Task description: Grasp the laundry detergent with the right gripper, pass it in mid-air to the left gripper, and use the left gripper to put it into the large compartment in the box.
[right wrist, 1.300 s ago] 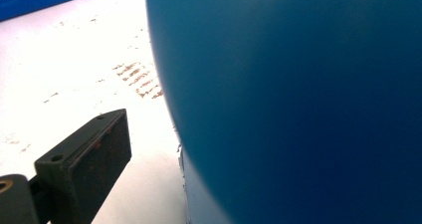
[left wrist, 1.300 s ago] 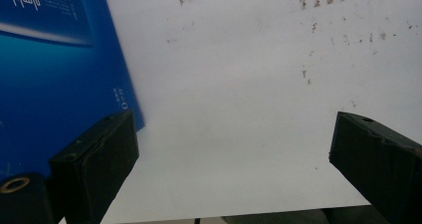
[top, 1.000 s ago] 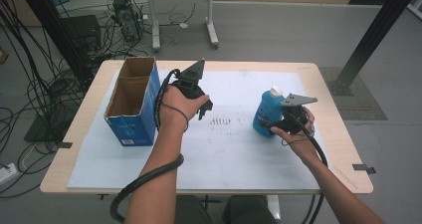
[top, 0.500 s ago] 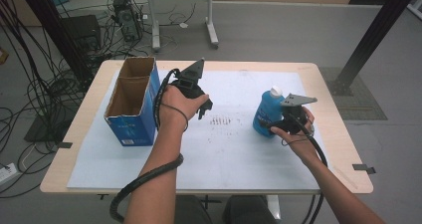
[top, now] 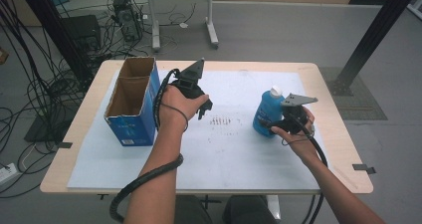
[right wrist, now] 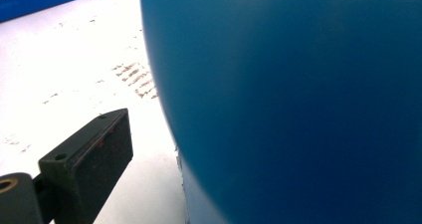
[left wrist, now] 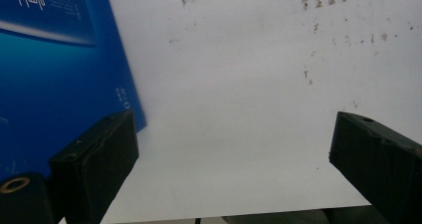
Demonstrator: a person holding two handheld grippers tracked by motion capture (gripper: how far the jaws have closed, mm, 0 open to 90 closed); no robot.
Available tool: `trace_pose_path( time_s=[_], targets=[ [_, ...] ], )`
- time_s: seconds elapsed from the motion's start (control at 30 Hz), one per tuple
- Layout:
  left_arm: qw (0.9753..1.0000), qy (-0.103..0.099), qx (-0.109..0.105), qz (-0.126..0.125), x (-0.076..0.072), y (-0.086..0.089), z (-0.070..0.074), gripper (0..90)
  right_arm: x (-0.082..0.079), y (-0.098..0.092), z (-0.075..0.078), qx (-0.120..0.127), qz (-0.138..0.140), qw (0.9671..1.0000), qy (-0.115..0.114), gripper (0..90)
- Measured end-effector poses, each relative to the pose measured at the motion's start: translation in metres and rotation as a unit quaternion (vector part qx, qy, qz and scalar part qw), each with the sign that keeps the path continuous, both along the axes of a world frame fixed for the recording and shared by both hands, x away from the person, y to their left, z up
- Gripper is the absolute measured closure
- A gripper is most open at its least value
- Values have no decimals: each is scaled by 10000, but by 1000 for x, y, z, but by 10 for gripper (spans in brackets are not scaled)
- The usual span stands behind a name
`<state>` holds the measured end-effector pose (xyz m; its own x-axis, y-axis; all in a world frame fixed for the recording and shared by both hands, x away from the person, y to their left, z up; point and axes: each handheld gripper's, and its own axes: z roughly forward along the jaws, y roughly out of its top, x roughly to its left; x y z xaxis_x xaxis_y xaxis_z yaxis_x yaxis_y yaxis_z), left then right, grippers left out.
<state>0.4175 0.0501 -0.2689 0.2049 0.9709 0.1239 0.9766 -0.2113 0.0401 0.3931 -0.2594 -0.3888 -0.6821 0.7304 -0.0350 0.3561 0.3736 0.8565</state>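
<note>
Right tool (top: 272, 125): up against the blue bottle (top: 265, 112); in the right gripper view one jaw stands clear of the bottle's wall and the other is hidden behind it, so whether it grips yet I cannot tell.
Left tool (left wrist: 234, 159): jaws wide apart with nothing between them, hovering over the white sheet (left wrist: 239, 94) just beside the blue box (top: 130, 107).
Bottle: upright on the right half of the worktop (top: 323, 84), white cap (top: 275, 91) on, well apart from the box.
Box: open at the top, two compartments, standing at the left side of the sheet.
Step in hand: probably closing on the bottle's body to lift it.
Doing it well: centre the jaws on the widest part of the body, below the shoulder; close squarely so the rounded wall does not squirt out.
Risk: a low or off-centre pinch may tip the bottle.
Left tool's part: keep it open near the box, ready to steady it.
</note>
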Motion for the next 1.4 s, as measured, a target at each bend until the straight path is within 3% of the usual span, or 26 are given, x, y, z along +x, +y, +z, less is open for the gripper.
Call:
trace_pose_path(
  time_s=[0.77, 1.4],
  targets=[
    [10000, -18, -20, 24, -1, 2, 0, 57, 0, 0, 0, -25, -20, 10000, 32, 47],
    [10000, 4, 1, 29, 0, 5, 0, 57, 2, -1, -3, -37, 4, 9999, 94, 200]
  ],
)
